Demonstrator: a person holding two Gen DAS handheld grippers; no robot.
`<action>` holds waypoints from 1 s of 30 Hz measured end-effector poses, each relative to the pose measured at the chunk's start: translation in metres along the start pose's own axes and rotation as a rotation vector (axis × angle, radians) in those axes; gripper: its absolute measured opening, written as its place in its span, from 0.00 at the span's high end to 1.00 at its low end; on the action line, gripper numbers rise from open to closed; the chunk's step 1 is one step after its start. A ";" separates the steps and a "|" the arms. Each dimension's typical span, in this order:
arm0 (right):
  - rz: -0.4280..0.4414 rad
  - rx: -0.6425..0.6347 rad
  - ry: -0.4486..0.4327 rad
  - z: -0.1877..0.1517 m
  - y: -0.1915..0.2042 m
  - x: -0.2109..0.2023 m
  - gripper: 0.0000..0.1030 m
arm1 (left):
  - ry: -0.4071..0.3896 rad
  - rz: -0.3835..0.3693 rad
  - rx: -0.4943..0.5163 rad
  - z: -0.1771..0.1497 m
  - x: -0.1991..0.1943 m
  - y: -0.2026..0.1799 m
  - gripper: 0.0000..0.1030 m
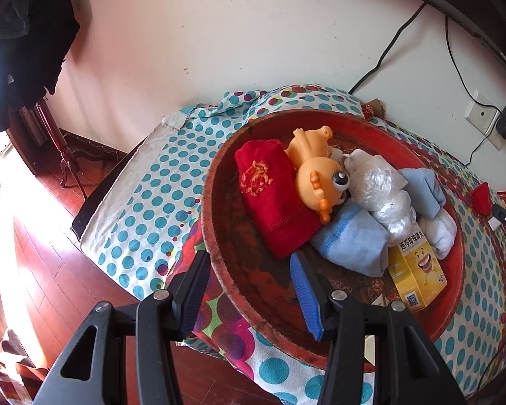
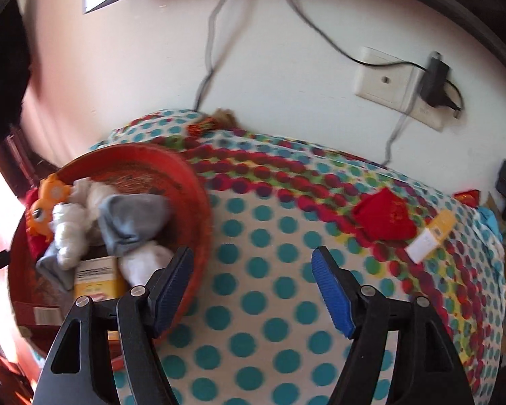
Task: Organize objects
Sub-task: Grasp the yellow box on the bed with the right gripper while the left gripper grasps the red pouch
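Left wrist view. The left claw (image 1: 251, 290) stands open at the lower centre of the frame, its ribbed blue pads apart and straddling the near rim of a round red basin (image 1: 219, 270); one finger lies outside the rim, the other inside, and nothing is held between them. The basin is shallow, its inner floor worn and mottled dark. Inside, from left to right: a folded red towel (image 1: 273, 199) of soft pile with gold embroidery; a glossy orange plastic toy (image 1: 317, 172) with a bulging eye, lying on its side against the towel; a crinkled clear plastic bundle (image 1: 381, 189); a folded pale blue cloth (image 1: 350, 239) with stitched hem; a second blue cloth (image 1: 421, 185) and a white sock (image 1: 442, 233) toward the right rim; and a yellow cardboard box (image 1: 418, 276) printed with a smiling face, at the lower right of the basin. The basin rests on a spotted cloth (image 1: 145, 199), white with teal dots, over a table.

Right wrist view, blurred. The right claw (image 2: 253, 290) is likewise open and empty at lower centre, above the dotted cloth (image 2: 270, 303); its left finger overlaps the basin (image 2: 199, 202) rim at the left of the frame. A small red pouch (image 2: 384, 217) lies alone on the cloth at right, well apart from the basin, beside a white card (image 2: 425, 243). A wall socket (image 2: 388, 77) with a black adapter (image 2: 437, 81) occupies the upper right.
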State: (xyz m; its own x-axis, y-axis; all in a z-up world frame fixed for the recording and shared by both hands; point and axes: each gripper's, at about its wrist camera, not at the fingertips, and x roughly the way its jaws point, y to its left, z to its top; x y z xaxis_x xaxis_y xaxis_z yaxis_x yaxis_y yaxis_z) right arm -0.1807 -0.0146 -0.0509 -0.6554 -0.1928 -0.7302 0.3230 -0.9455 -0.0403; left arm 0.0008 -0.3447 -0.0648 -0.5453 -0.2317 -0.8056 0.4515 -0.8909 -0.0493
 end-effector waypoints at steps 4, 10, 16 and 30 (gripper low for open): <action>-0.154 0.209 0.022 0.002 -0.088 0.018 0.31 | -0.016 -0.007 0.044 0.000 -0.006 -0.012 0.51; -0.233 0.395 0.083 0.001 -0.172 0.056 0.31 | 0.004 -0.019 0.100 0.000 -0.009 -0.033 0.51; -0.223 0.433 0.083 0.011 -0.182 0.084 0.18 | -0.016 -0.020 0.230 0.017 -0.027 -0.084 0.51; -0.179 0.201 0.121 -0.001 -0.214 0.102 0.73 | -0.020 -0.309 0.545 0.048 0.007 -0.319 0.51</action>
State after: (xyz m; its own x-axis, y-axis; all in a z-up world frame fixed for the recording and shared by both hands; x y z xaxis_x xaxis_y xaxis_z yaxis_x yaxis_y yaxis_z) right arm -0.3160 0.1681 -0.1178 -0.6000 0.0032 -0.8000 0.0597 -0.9970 -0.0488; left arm -0.1809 -0.0805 -0.0264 -0.6089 0.0658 -0.7906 -0.1514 -0.9879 0.0344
